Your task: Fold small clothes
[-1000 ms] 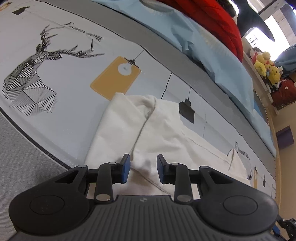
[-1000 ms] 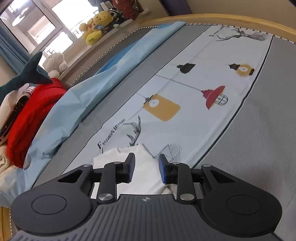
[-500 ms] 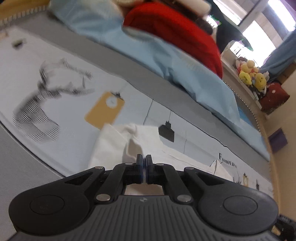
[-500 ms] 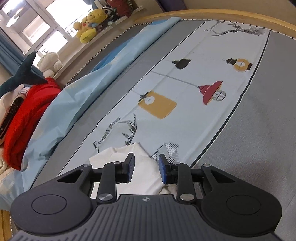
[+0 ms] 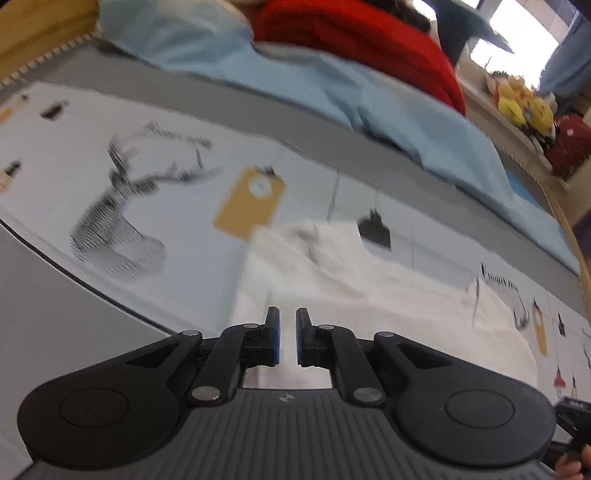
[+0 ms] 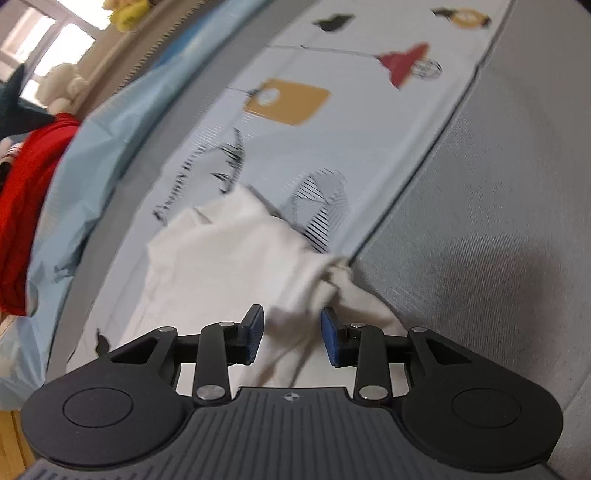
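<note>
A small white garment (image 5: pixel 343 291) lies on the printed bed sheet (image 5: pixel 155 166). In the left wrist view my left gripper (image 5: pixel 287 338) sits over the garment's near edge with its jaws a narrow gap apart and nothing clearly between them. In the right wrist view the same white garment (image 6: pixel 229 251) lies partly bunched, with a crumpled corner at its right. My right gripper (image 6: pixel 291 334) is open over that bunched edge, and cloth shows in the gap between the jaws. Both views are motion-blurred.
A light blue blanket (image 5: pixel 332 81) and a red quilt (image 5: pixel 351 33) lie along the far side of the bed. Plush toys (image 5: pixel 524 103) sit on the window ledge. Grey bedding (image 6: pixel 480 221) runs to the right of the sheet. A wooden bed rim (image 5: pixel 37 33) shows at far left.
My left gripper shut half a second ago and now stands slightly apart, pulled back. My right gripper has moved in over the garment, whose edge is now bunched up.
</note>
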Motion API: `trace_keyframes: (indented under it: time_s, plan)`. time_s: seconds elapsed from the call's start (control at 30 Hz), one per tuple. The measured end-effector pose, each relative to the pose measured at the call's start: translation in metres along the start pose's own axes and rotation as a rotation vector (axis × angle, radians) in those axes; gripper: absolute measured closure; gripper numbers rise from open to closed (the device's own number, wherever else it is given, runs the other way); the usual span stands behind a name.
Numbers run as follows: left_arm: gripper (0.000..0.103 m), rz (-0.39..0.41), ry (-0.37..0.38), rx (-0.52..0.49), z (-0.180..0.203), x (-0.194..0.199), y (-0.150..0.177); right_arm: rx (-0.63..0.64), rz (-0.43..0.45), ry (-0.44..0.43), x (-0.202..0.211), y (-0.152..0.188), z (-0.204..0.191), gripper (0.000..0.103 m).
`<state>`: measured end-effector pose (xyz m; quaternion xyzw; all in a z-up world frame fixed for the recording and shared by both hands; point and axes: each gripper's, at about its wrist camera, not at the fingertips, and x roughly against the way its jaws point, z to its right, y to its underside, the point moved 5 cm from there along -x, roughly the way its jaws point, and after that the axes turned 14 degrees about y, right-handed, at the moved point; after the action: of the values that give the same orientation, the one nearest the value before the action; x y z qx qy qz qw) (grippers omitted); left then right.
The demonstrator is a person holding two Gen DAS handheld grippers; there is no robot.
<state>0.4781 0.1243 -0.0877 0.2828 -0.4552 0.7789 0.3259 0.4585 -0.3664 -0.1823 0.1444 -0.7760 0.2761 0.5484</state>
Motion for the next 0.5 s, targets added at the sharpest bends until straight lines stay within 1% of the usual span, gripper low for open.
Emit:
trace_keyframes:
  time_s: [0.03, 0.07, 0.1, 0.17, 0.23, 0.3, 0.33, 0.37, 0.4, 0.43, 0.5]
  plan:
    - [0.094, -0.013, 0.001, -0.006, 0.001, -0.004, 0.002, -0.009, 0.001, 0.002, -0.002, -0.001, 0.002, 0.068]
    - [0.094, -0.024, 0.002, -0.016, 0.003, -0.007, 0.004, -0.019, 0.012, -0.005, -0.001, -0.003, 0.003, 0.082]
    - [0.094, -0.031, 0.007, -0.022, 0.004, -0.010, 0.004, -0.027, 0.033, -0.012, 0.002, -0.004, 0.005, 0.093]
    - [0.094, -0.043, 0.026, -0.024, 0.005, -0.011, 0.005, -0.037, 0.066, -0.034, 0.016, -0.001, 0.004, 0.095]
    - [0.094, -0.046, 0.039, -0.033, 0.005, -0.013, 0.005, 0.005, 0.074, -0.024, 0.027, 0.005, 0.000, 0.095]
    - [0.094, -0.064, 0.047, -0.047, 0.005, -0.017, 0.008, 0.048, 0.053, 0.036, 0.024, 0.010, 0.000, 0.095]
    - [0.092, -0.081, 0.053, -0.045, 0.005, -0.019, 0.011, 0.052, 0.019, 0.083, 0.016, 0.012, 0.004, 0.095]
    - [0.087, -0.099, 0.059, -0.035, 0.004, -0.022, 0.014, 0.032, -0.007, 0.135, 0.010, 0.012, 0.012, 0.094]
    - [0.086, -0.116, 0.065, -0.021, 0.002, -0.027, 0.018, 0.007, -0.012, 0.172, 0.009, 0.012, 0.019, 0.091]
    - [0.084, -0.139, 0.072, -0.002, 0.001, -0.032, 0.021, -0.008, -0.002, 0.179, 0.011, 0.010, 0.023, 0.091]
    - [0.084, -0.171, 0.088, 0.043, -0.004, -0.042, 0.027, -0.002, 0.044, 0.154, 0.021, 0.005, 0.019, 0.091]
